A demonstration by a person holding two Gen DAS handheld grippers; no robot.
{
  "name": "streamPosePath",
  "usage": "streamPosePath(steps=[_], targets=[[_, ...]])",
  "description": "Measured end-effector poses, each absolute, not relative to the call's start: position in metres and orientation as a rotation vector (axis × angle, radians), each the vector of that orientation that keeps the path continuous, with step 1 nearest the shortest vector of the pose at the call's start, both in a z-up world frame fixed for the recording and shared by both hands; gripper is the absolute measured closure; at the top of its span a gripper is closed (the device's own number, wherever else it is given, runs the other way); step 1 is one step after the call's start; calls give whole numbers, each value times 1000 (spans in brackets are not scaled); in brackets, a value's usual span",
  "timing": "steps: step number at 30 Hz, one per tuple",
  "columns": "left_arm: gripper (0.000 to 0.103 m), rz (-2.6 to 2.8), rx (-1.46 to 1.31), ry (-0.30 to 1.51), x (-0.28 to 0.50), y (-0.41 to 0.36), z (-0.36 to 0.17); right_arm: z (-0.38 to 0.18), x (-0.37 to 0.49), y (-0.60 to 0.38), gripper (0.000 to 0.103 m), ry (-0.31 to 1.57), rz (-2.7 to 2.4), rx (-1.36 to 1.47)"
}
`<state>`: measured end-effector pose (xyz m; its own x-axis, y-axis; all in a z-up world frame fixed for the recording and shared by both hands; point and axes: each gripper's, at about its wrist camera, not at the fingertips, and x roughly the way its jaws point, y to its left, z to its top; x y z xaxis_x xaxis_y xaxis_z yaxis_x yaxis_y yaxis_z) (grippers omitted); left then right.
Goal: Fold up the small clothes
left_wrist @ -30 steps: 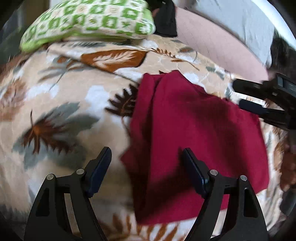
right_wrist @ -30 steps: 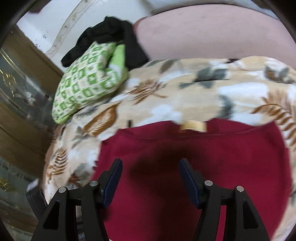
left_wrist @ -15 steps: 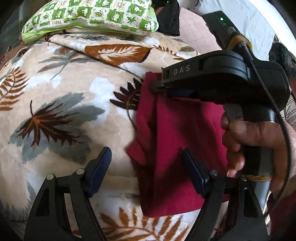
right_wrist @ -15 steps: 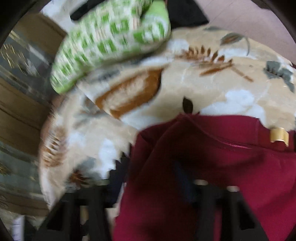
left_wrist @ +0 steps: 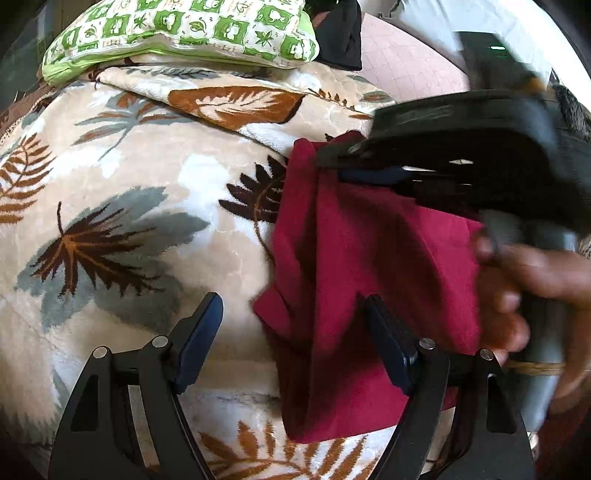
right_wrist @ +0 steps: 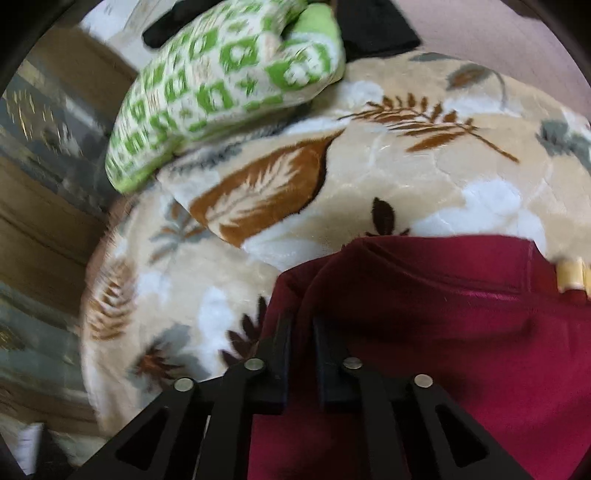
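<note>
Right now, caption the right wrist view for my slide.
Right gripper closing on the red cloth's corner, on a leaf-print blanket.

Soft daylight, bright at upper right; fisheye bending and dark corners; motion blur on the right gripper (left_wrist: 332,162) and pillow (right_wrist: 221,85).

One dark red garment (left_wrist: 373,258), one leaf-print blanket (left_wrist: 147,192), one green checked pillow (left_wrist: 184,33), one black cloth (left_wrist: 340,33), two grippers.
</note>
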<state>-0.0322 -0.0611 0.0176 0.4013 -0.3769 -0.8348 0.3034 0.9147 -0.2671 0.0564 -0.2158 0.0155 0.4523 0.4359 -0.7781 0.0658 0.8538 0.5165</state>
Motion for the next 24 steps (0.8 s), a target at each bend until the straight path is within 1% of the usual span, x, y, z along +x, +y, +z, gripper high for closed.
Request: streamPosePath(steps=[1,3,4,9,14,19,24], targets=[[24,-433,-78,1078,-32,-62,17,22,50,-221,82,1080,252,534],[24,-435,-85,1083,-30,-62,17,32,37,-227,66,1056,250,520],[24,-435,-89,1083,-30,-61,17,36,29,-230,64,1043,246,517],[24,-433,-84,1078,-30,-60,17,34,6,-244,64,1031,226,551],[24,-451,-119,1102,-30,-60,14,23,12,-244,64,1045,220,578],[24,-465,-124,1121,-31,-64,10,1,31,-239,64,1123,183,562],[24,-463,-123,1130,-27,-68,6,6,33,-237,63,1122,190,552]])
